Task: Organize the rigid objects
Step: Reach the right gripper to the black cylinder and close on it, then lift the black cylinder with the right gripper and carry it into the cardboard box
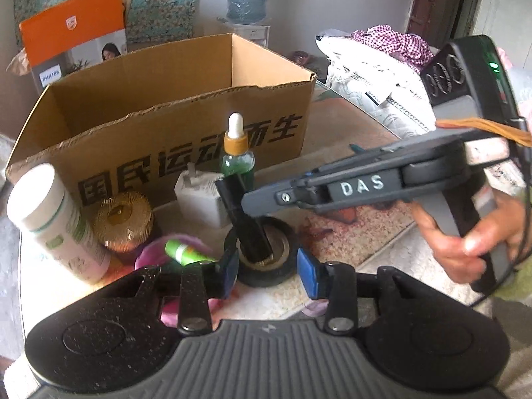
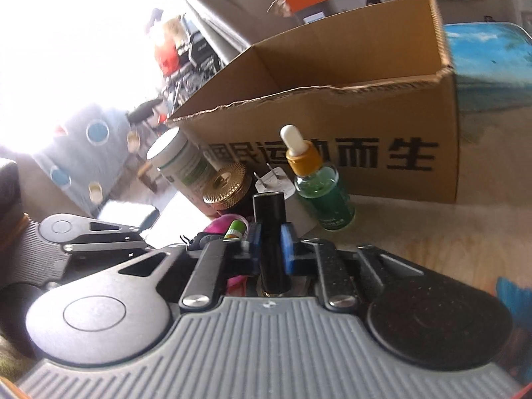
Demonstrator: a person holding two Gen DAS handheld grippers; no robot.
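Right now my right gripper [image 2: 270,246] has its blue-padded jaws clamped on a glossy black cylinder [image 2: 271,232], which stands nearly upright between them. In the left wrist view that black cylinder [image 1: 244,216] has its lower end inside the hole of a black roll of tape [image 1: 266,259] lying flat on the bench [image 1: 349,232]. My left gripper [image 1: 268,271] sits at that roll with its jaws partly open, one pad on either side of it; I cannot tell whether the pads touch it.

Just behind stand a green glass dropper bottle with an amber collar and white bulb [image 1: 236,153] and a white plug adapter [image 1: 199,196]. Further left are a ribbed gold disc-shaped object [image 1: 123,219], a small green tube [image 1: 183,249] lying over something pink, and a white cylindrical container with green label print [image 1: 56,222], its print too blurred to read.

Behind them all is an open brown cardboard box [image 1: 166,126] printed with large black Chinese characters, 国民运动而生. Past it leans an orange and white carton marked PHILIPS [image 1: 73,40]. The right gripper's side arm carries white letters, DAS, and a hand [image 1: 465,232] holds its grip.
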